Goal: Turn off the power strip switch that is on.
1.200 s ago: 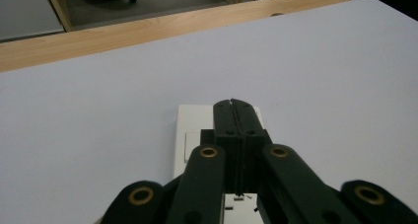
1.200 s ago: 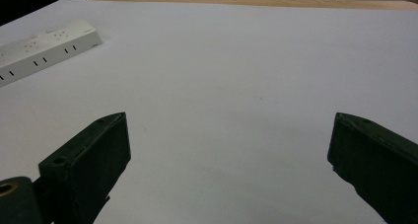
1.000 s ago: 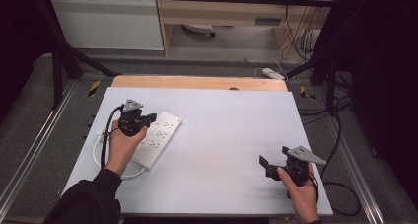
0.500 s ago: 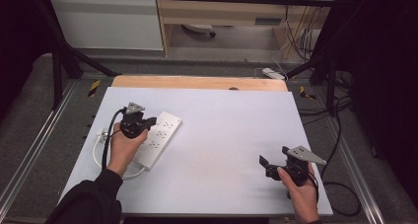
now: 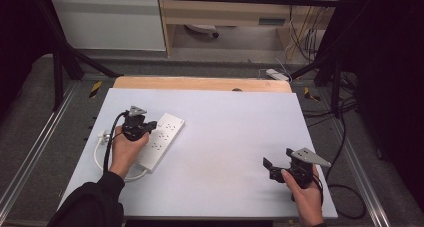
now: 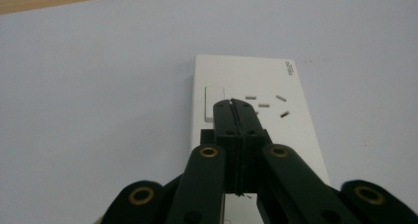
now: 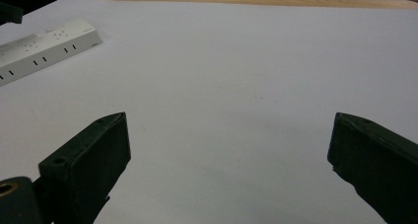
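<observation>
A white power strip (image 5: 162, 137) lies slanted on the left half of the white table top (image 5: 230, 132). My left gripper (image 5: 149, 128) is over its middle, jaws shut with nothing between them. In the left gripper view the shut tips of the left gripper (image 6: 233, 103) hover just above the power strip (image 6: 296, 130), beside its rocker switch (image 6: 214, 104) and a set of socket slots. My right gripper (image 5: 269, 166) is held near the table's front right, open and empty. Between the wide-apart jaws of the right gripper (image 7: 226, 130) is bare table, with the power strip (image 7: 44, 49) far off to the left.
The strip's white cable (image 5: 100, 154) loops on the table to the left of my left hand, with its plug (image 5: 103, 136) near the left edge. A wooden strip (image 5: 200, 83) borders the far side. Metal rails and loose cables (image 5: 345, 132) run beside the table.
My left gripper has shifted slightly toward the near side, staying over the power strip. The right gripper has not moved.
</observation>
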Available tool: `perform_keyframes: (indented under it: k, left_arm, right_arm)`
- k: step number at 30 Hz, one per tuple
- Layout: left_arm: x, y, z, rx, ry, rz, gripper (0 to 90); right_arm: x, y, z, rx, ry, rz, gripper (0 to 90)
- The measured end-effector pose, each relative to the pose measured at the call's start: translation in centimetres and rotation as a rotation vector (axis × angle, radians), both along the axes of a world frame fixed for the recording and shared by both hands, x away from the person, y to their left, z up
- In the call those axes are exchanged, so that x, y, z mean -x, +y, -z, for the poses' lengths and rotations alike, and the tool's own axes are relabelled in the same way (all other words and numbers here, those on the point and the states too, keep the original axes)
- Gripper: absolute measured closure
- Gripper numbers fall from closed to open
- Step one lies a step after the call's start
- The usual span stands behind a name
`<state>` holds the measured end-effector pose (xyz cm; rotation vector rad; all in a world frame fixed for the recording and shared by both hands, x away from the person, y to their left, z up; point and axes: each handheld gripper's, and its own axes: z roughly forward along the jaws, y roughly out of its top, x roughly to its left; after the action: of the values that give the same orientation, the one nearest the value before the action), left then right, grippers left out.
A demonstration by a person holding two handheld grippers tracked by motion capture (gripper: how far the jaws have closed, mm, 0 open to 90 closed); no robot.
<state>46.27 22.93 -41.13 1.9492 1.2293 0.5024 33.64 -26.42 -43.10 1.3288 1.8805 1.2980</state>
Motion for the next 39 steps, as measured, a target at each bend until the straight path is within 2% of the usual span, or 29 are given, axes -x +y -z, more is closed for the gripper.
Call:
perform_keyframes:
  k: [20,39]
  left_arm:
    - [-0.6,-0.1,1.3,-0.024,0.029,-0.004,90.0]
    - [-0.8,-0.2,1.5,-0.033,0.027,-0.006,90.0]
  right_arm:
    - [0.0,0.0,0.0,-0.002,-0.001,0.001,2.9]
    - [0.0,-0.1,0.0,-0.004,-0.001,0.002,2.9]
